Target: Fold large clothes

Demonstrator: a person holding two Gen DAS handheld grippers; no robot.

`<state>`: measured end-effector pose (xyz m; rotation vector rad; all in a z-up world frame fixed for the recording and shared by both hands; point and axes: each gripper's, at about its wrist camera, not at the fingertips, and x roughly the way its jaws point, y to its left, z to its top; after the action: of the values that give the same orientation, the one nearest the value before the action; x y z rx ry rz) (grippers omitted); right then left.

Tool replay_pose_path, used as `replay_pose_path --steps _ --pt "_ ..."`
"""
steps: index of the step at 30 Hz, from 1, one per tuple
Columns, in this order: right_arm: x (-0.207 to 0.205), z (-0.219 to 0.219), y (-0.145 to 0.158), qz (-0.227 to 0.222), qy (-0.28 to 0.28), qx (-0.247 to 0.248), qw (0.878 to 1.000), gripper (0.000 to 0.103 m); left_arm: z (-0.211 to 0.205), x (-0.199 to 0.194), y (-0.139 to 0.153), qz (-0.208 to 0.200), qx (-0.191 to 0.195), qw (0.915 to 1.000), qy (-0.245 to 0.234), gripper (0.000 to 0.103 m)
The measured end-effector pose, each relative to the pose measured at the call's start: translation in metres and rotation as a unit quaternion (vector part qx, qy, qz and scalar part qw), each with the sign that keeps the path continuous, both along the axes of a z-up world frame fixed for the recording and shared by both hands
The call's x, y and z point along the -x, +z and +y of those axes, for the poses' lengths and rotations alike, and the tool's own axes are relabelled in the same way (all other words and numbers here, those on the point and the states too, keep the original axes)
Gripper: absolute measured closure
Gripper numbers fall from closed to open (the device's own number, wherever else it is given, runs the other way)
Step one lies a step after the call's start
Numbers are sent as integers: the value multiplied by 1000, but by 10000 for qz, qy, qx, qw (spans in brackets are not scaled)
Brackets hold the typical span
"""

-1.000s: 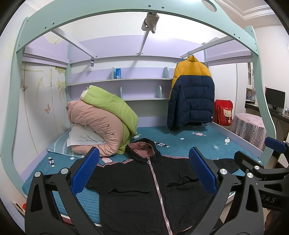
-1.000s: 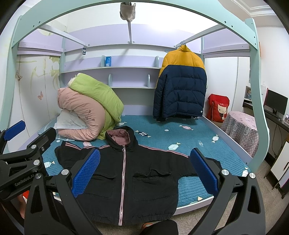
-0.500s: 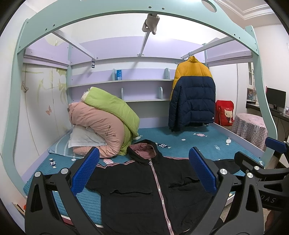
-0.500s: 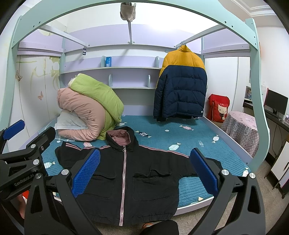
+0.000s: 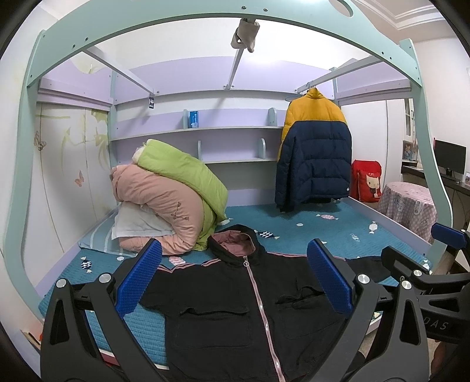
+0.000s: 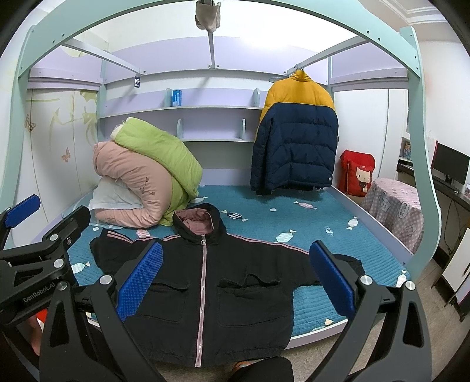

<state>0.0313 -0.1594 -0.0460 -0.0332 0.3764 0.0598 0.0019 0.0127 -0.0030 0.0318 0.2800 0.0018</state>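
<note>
A black hooded jacket [image 6: 211, 282] lies spread flat, zipped, on the teal bed [image 6: 293, 223], its hem draped over the near edge. The left gripper [image 5: 233, 282] and right gripper [image 6: 235, 282] hover above it, fingers spread wide, holding nothing. Rolled quilts [image 6: 141, 176] sit behind; a puffer coat [image 6: 296, 135] hangs nearby.

The room is bright, and the light comes from up high behind the green bed frame [image 5: 188, 26], where the ceiling looks washed out white. Both pictures are round and bendy, so straight posts curve near the edges and the corners go black. The black jacket [image 6: 211, 282] is so dark its folds are hard to see, and everything looks sharp.
</note>
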Motion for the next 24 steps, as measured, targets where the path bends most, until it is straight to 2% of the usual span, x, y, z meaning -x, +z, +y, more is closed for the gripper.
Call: replay_pose_path --steps 11,16,24 --pt "-14 2 -14 137 -12 -23 9999 7 1 -18 -9 150 -23 9999 -1 5" --pt "-31 4 -23 324 -12 4 9995 7 4 -38 -21 344 -8 9994 -10 5" --pt "-82 19 -57 845 151 -31 9963 7 20 -86 -60 545 -31 9985 103 5"
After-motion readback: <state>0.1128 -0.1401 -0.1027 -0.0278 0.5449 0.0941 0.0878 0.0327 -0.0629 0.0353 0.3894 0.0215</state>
